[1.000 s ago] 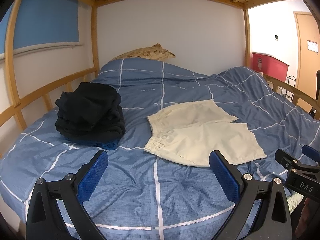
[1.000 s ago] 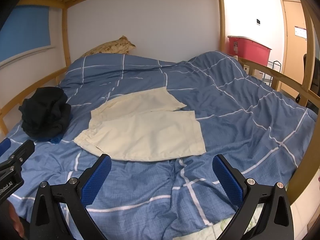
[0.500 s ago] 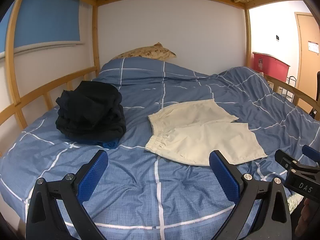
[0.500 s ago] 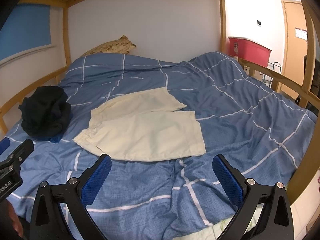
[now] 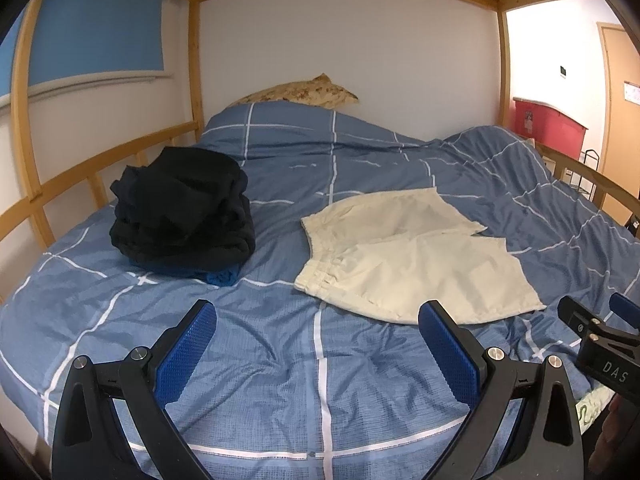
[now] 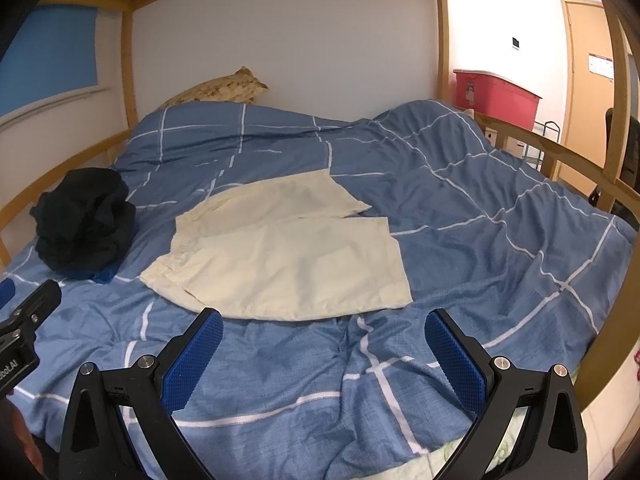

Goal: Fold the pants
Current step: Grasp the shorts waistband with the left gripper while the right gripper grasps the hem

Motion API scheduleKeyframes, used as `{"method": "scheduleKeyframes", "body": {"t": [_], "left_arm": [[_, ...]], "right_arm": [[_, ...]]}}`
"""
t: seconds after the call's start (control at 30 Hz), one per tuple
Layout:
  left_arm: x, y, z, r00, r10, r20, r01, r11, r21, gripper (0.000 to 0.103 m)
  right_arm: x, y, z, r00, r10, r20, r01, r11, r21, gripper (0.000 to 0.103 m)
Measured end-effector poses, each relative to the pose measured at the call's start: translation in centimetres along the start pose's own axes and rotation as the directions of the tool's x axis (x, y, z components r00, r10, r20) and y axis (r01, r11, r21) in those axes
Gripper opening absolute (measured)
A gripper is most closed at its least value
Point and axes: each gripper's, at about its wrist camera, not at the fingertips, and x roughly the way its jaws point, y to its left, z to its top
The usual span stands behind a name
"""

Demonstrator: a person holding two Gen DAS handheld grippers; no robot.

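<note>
Cream shorts [image 5: 404,258] lie flat and spread on the blue checked duvet [image 5: 320,380], waistband to the left, both legs to the right; they also show in the right wrist view [image 6: 288,248]. My left gripper [image 5: 318,344] is open and empty, above the duvet short of the waistband. My right gripper [image 6: 324,348] is open and empty, just short of the near leg's lower edge. The right gripper's body shows at the right edge of the left wrist view [image 5: 600,348].
A pile of dark folded clothes [image 5: 184,212] sits left of the shorts. A patterned pillow [image 5: 300,94] lies at the head. Wooden bunk rails [image 5: 60,188] run along both sides. A red bin [image 6: 496,96] stands beyond the right rail.
Both views have shifted very slightly; the shorts and the clothes pile have not moved. Both grippers stay open.
</note>
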Motion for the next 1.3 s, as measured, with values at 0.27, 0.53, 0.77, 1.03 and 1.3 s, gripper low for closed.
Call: {"method": "scheduleKeyframes", "body": {"t": [0.27, 0.53, 0.77, 1.03, 1.3], "left_arm": [[3.8, 0.0, -0.2, 0.999, 0.015, -0.043, -0.015, 1.0, -0.004, 0.098], [9.7, -0.5, 0.6, 0.994, 0.033, -0.1, -0.032, 0.999, 0.015, 0.091], [14.6, -0.6, 0.3, 0.986, 0.026, -0.167, -0.026, 1.0, 0.005, 0.082], [17.8, -0.6, -0.6, 0.973, 0.002, -0.23, -0.01, 0.999, -0.031, 0.076], [19.2, -0.9, -1.8, 0.966, 0.029, -0.255, -0.029, 1.0, 0.005, 0.073]], "right_arm": [[3.1, -0.8, -0.7, 1.0, -0.008, -0.008, 0.008, 0.998, 0.07, 0.101], [8.1, -2.2, -0.6, 0.997, -0.025, -0.068, 0.036, 0.984, 0.173, 0.088], [12.1, -4.7, -1.3, 0.989, -0.02, -0.148, 0.072, 0.933, 0.353, 0.076], [14.1, -4.3, -1.8, 0.989, 0.018, -0.143, 0.039, 0.92, 0.39, 0.067], [15.6, -4.8, -2.7, 0.984, 0.034, -0.175, 0.042, 0.909, 0.415, 0.06]]}}
